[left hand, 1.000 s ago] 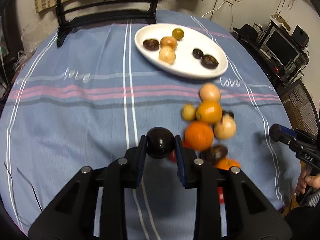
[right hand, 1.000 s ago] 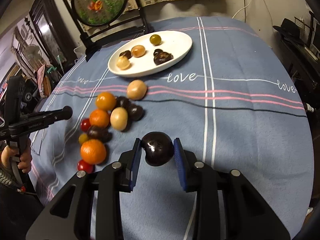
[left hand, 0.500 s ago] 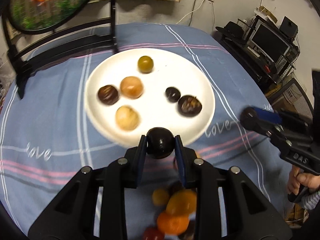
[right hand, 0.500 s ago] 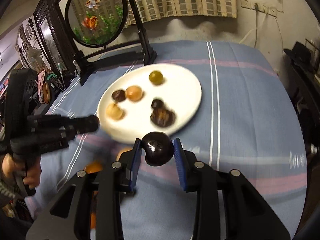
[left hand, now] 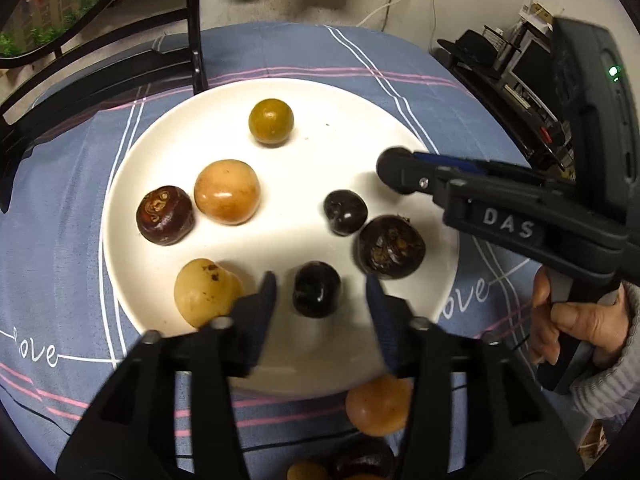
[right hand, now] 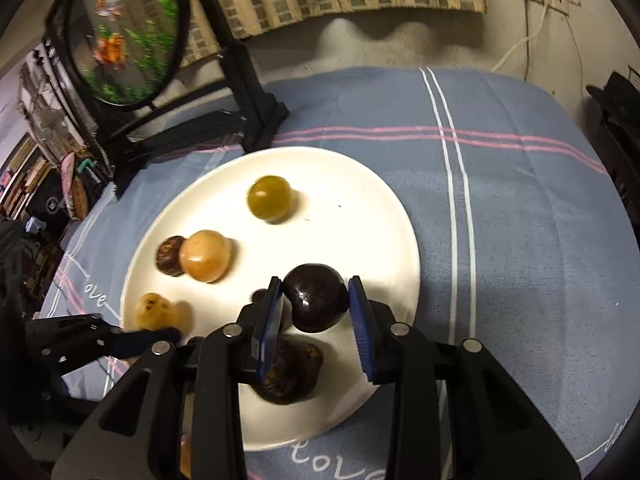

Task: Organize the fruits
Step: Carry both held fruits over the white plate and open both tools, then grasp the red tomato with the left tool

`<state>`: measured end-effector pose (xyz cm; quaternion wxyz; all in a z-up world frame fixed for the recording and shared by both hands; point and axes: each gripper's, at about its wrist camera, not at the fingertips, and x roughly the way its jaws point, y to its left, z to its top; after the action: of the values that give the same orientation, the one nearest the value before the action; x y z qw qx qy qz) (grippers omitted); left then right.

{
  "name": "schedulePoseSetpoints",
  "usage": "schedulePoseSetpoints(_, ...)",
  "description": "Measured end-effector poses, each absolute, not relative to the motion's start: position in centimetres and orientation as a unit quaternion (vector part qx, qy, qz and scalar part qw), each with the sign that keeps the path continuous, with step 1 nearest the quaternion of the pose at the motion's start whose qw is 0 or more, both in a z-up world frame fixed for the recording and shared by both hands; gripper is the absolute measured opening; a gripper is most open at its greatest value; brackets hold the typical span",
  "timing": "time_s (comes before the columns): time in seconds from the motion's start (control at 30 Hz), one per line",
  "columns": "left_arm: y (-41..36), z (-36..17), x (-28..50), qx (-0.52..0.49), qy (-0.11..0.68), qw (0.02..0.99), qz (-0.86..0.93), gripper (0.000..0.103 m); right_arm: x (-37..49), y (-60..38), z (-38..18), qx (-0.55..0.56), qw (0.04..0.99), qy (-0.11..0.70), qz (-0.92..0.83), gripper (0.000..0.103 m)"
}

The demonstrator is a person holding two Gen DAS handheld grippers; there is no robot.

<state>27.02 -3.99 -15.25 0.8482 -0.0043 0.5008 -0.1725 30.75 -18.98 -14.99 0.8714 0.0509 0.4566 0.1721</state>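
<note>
Lying now free on the near part of the plate [left hand: 132,184], a small dark fruit [left hand: 316,289], no more carried above the cloth as one second ago. Have just been opening, the jaws of the left gripper [left hand: 320,300]; stand apart on both sides of this fruit, clear gaps left and right, no pad touching. Means one more fruit delivered, as judged; a few still off the plate at the near edge, among them an orange-brown one [left hand: 378,405].

Held over the right part of the same plate, a second dark fruit [right hand: 316,298], clamped between the blue pads of the right gripper [right hand: 316,312], above a big wrinkled dark fruit [right hand: 288,376]. Not yet set down. Probably next: lowering and releasing beside the others.

Farther on the plate: two tan fruits, one brown, one green-yellow [left hand: 271,121].
</note>
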Motion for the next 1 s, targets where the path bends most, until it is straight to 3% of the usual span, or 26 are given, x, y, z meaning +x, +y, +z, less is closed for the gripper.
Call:
schedulePoseSetpoints(0.07, -3.7, -15.0, 26.9, -0.007, 0.499, 0.849, -0.171, 0.05, 30.3, -19.0, -14.6, 0.049, 0.876, 0.448, 0.174, 0.036)
schedulePoseSetpoints(0.13, -3.3, -14.6, 26.7, -0.011, 0.497, 0.852, -0.166, 0.052, 29.5, -19.2, -13.9, 0.044, 0.885, 0.433, 0.166, 0.066)
schedulePoseSetpoints(0.17, -2.9, -14.3, 26.4, -0.016, 0.496, 0.853, -0.164, 0.053, 28.9, -19.3, -13.2, 0.04, 0.892, 0.418, 0.165, 0.07)
schedulePoseSetpoints(0.33, 0.3, -12.7, 23.3, -0.031, 0.488, 0.862, -0.134, 0.058, 25.6, -20.4, -11.6, 0.069, 0.894, 0.411, 0.166, 0.07)
schedulePoseSetpoints(0.73, 7.4, -14.8, 10.6, -0.054, 0.528, 0.844, -0.072, 0.058, 11.1, -24.0, -12.8, 0.156, 0.869, 0.449, 0.137, 0.074)
schedulePoseSetpoints(0.87, 7.3, -15.9, 8.3, -0.04, 0.535, 0.84, -0.076, 0.059, 7.6, -24.5, -13.3, 0.165, 0.86, 0.465, 0.132, 0.087)
schedulePoseSetpoints(1.0, 6.5, -16.3, 7.6, -0.034, 0.534, 0.84, -0.09, 0.059, 6.4, -24.7, -12.6, 0.158, 0.862, 0.464, 0.127, 0.088)
